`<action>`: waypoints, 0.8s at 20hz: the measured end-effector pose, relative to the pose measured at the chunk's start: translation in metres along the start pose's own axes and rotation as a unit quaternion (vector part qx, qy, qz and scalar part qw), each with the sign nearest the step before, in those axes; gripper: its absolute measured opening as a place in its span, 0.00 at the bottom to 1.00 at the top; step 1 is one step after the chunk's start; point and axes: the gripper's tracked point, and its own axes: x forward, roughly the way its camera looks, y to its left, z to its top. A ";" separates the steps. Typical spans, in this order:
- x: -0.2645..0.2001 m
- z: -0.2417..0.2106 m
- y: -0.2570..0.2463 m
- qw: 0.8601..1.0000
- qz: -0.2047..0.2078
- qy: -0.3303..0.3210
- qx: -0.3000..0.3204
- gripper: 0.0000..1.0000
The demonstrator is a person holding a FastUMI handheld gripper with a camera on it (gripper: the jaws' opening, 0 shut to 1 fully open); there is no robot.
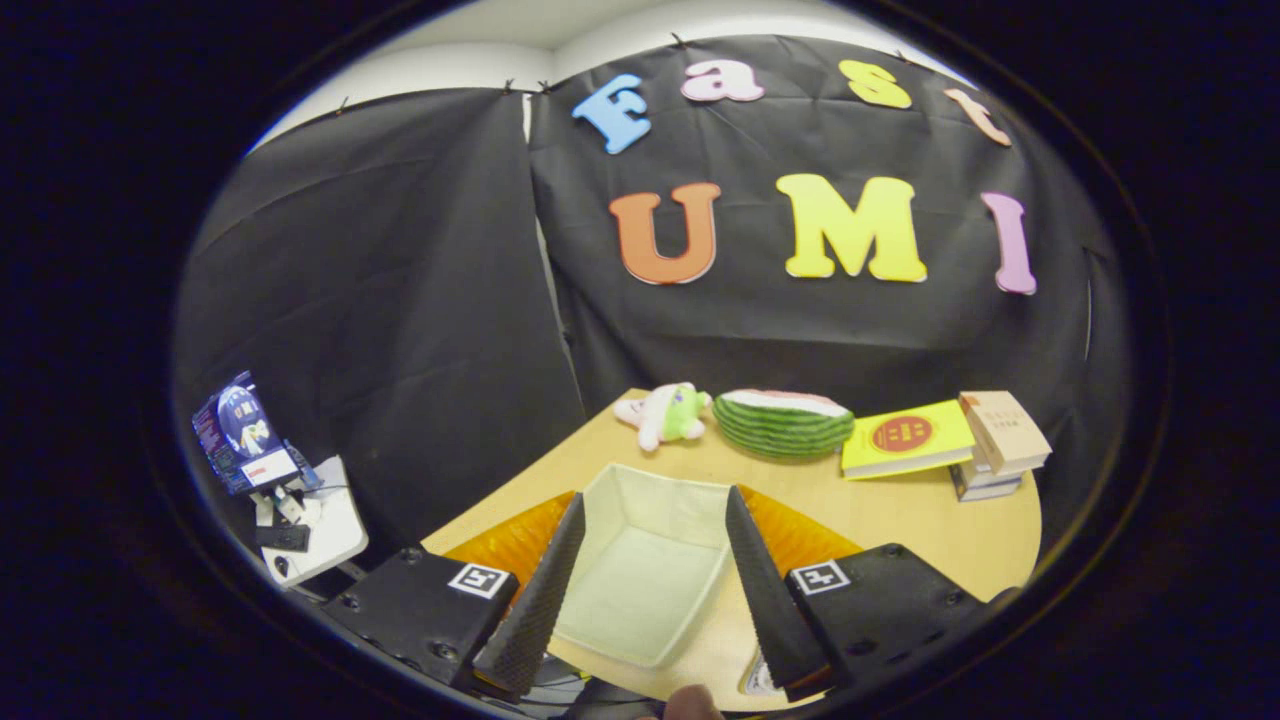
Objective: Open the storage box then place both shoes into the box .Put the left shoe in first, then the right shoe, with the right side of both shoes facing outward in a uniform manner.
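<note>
Gripper view: the hand-held gripper [655, 520] hovers with its fingers spread wide, pinching nothing. Between and just below them sits the storage box [645, 570], open and pale inside, resting on the desk [900, 520]; orange panels [510, 540] flank it at 9 and 3 o'clock. Beyond the box, at 12 o'clock, lies a plush toy [665, 412], with a watermelon-slice cushion [783, 422] beside it. At 2 o'clock, a yellow book [905, 438] adjoins a stack of books [1000, 445].
</note>
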 end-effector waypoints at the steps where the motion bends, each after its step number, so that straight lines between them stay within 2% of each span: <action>1: -0.006 -0.012 -0.022 1.000 -0.013 0.015 0.007 0.87; 4: -0.020 -0.050 -0.077 0.996 -0.053 0.066 0.028 0.87; 7: -0.025 -0.092 -0.114 0.989 -0.076 0.120 0.051 0.88; 11: -0.020 -0.152 -0.141 0.977 -0.080 0.189 0.057 0.88; 16: -0.003 -0.222 -0.156 0.955 -0.068 0.282 0.061 0.88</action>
